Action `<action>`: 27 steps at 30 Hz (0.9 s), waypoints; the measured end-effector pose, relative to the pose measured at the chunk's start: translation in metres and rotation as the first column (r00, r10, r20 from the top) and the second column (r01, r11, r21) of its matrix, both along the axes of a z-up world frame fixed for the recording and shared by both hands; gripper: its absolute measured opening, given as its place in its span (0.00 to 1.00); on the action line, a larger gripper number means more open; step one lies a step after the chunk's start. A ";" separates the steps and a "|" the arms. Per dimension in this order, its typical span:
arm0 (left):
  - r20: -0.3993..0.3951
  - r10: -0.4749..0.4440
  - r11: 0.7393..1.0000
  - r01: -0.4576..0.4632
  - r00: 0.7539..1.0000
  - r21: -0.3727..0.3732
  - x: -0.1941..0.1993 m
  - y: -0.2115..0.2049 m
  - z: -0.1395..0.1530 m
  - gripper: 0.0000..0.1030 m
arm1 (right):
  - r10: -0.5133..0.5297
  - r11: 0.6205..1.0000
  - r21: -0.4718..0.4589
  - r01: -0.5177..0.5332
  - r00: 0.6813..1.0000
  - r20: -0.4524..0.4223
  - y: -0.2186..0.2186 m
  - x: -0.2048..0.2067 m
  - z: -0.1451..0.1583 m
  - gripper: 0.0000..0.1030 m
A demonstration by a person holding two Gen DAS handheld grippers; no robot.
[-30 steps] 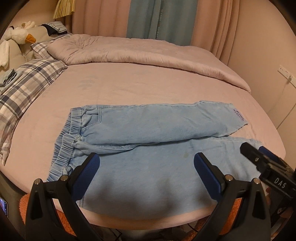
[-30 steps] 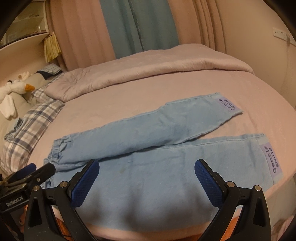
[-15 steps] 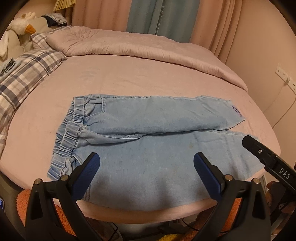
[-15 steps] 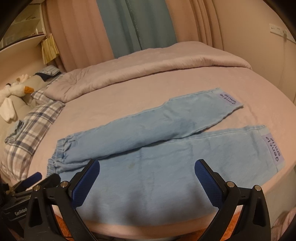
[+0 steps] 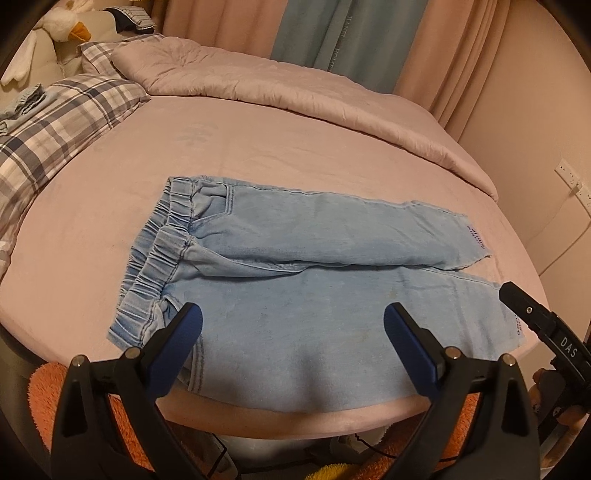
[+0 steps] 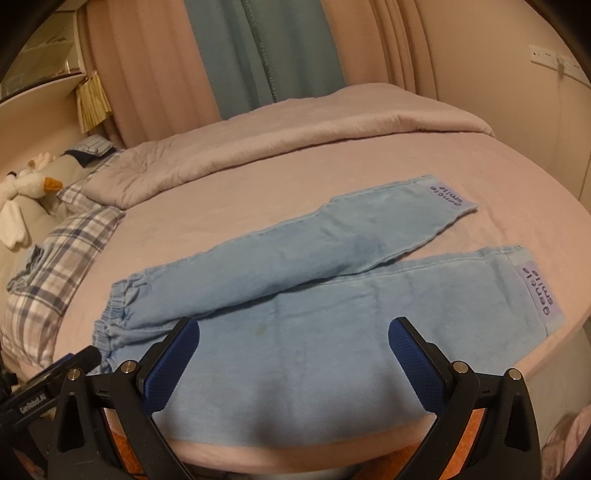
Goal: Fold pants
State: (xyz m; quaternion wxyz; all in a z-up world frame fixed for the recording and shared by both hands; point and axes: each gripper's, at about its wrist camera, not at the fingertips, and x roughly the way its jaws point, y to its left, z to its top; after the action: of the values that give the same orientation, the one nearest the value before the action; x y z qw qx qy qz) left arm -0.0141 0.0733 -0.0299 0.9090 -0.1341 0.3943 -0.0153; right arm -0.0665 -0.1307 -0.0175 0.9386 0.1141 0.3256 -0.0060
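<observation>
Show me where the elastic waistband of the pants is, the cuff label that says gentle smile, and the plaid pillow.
elastic waistband (image 5: 155,258), left wrist view, on the gathered band at the pants' left end.
cuff label (image 6: 540,292), right wrist view, on the near leg's purple lettering.
plaid pillow (image 5: 55,122), left wrist view, on its checked top.

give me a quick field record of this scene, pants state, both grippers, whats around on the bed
pants: light blue, flat on the bed, legs side by side, not yet folded
waistband: elastic, at the left end
cuff labels: purple print, at the right end
left gripper: open, above the near leg, holding nothing
right gripper: open, above the near leg, holding nothing
bed: pink sheet
comforter: bunched at the far side
plaid pillow: far left
plush duck: behind the pillow
</observation>
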 end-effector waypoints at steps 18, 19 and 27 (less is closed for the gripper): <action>-0.024 0.005 0.999 -0.007 1.000 -0.052 -0.003 0.016 -0.005 0.92 | -0.015 1.000 -0.011 0.015 1.000 -0.004 -0.001 0.000 -0.001 0.99; -0.024 0.004 0.999 -0.005 1.000 -0.053 -0.003 0.016 -0.005 0.92 | -0.016 1.000 -0.011 0.016 1.000 -0.004 -0.001 0.000 -0.001 0.99; -0.027 -0.005 0.999 0.004 1.000 -0.054 -0.003 0.014 -0.006 0.92 | -0.016 1.000 -0.011 0.016 1.000 -0.006 0.000 0.000 0.000 0.99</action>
State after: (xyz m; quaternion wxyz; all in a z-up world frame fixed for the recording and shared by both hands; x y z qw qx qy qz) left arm -0.0169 0.0869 -0.0358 0.8996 -0.1579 0.4064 -0.0262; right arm -0.0663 -0.1309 -0.0179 0.9381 0.1116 0.3277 -0.0157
